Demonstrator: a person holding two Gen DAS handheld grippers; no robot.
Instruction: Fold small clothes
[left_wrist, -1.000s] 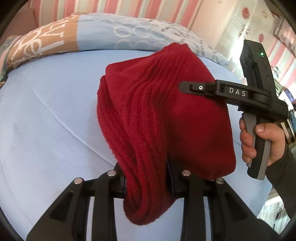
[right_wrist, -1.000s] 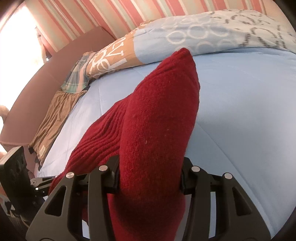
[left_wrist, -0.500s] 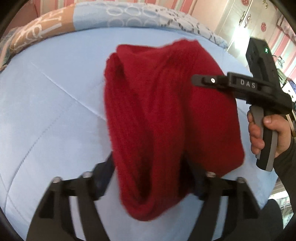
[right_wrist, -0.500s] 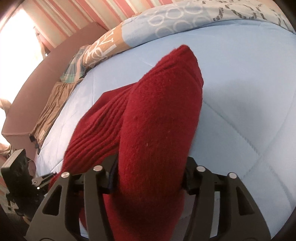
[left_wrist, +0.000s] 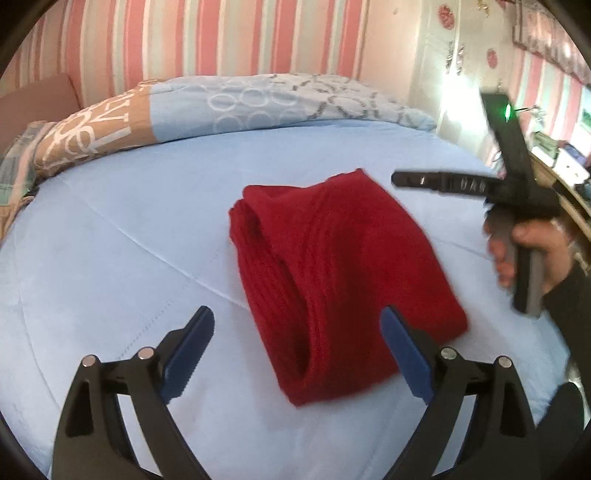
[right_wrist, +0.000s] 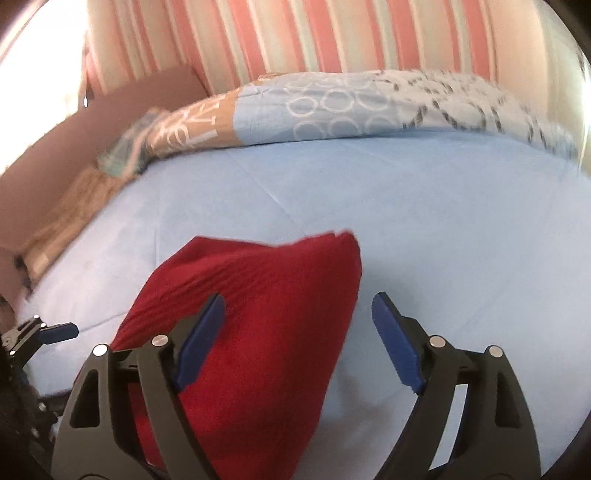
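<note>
A: Item 1, your left gripper (left_wrist: 297, 326)?

B: Its jaws stand wide apart and have just been opening. The blue pads (left_wrist: 192, 343) press on nothing. The near end of the red knitted garment (left_wrist: 332, 266) lies between them, free of both.

A: Item 2, your right gripper (right_wrist: 297, 314)?

B: Also spread, jaws just opened further. Its left pad (right_wrist: 201, 338) sits over the red cloth; the other pad (right_wrist: 397, 343) hangs over bare sheet. Nothing is clamped. In the left wrist view your right hand (left_wrist: 528, 254) holds that tool's handle to the right of the garment, blurred.

A: Item 3, the garment itself?

B: 1 folded red knit, lying on the light blue bed sheet (left_wrist: 110, 258), near the middle of the bed. Ribbed layers show along its left edge. The far corner comes to a point in the right wrist view (right_wrist: 258, 295).

A: Item 4, surroundings?

B: 1 patterned duvet (left_wrist: 258, 99), blue with white rings and a tan lettered panel, bunched along the far side of the bed. Behind it, a wall in pink and white stripes (left_wrist: 221, 37). You can see the other tool's tip at the left edge of the right wrist view.
</note>
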